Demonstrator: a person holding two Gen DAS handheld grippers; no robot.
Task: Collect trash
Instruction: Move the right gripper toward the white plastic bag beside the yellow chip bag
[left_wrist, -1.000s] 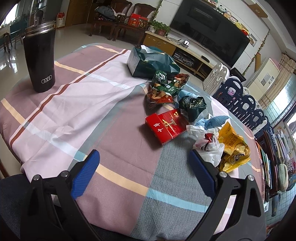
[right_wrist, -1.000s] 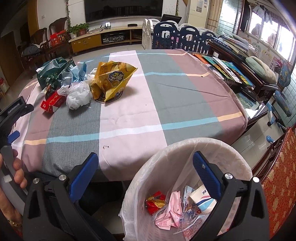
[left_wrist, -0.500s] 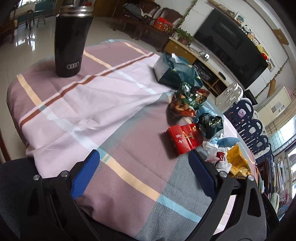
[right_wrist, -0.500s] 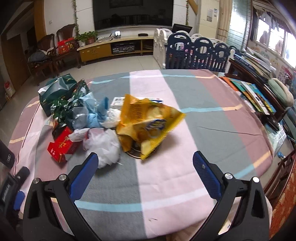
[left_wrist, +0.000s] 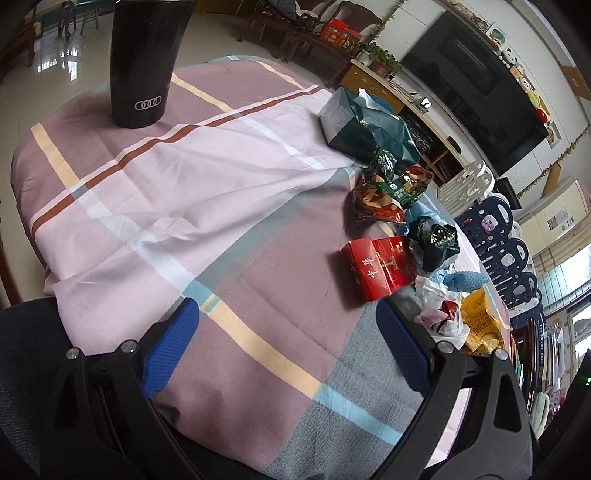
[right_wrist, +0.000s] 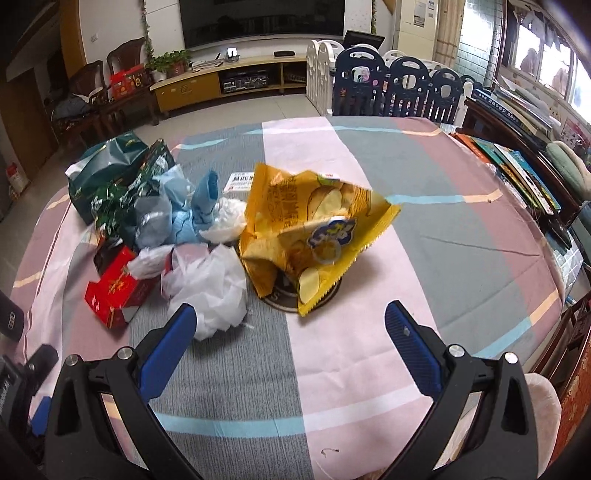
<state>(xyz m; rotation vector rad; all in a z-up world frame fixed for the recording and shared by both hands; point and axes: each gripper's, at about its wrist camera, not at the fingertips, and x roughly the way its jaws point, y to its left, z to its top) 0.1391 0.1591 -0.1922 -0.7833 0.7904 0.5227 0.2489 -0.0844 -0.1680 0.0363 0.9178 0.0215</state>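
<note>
A large dark television (right_wrist: 264, 16) hangs above a long wooden cabinet (right_wrist: 225, 83), with daylight through right-hand windows (right_wrist: 546, 70).

Right wrist view: chip bag (right_wrist: 310, 236) on coaster (right_wrist: 291, 295), mid-table (right_wrist: 424, 258); crumpled plastic bag (right_wrist: 210, 291) just left; cigarette carton (right_wrist: 114, 291) further left; tumbler (left_wrist: 146, 62) far left edge.
</note>
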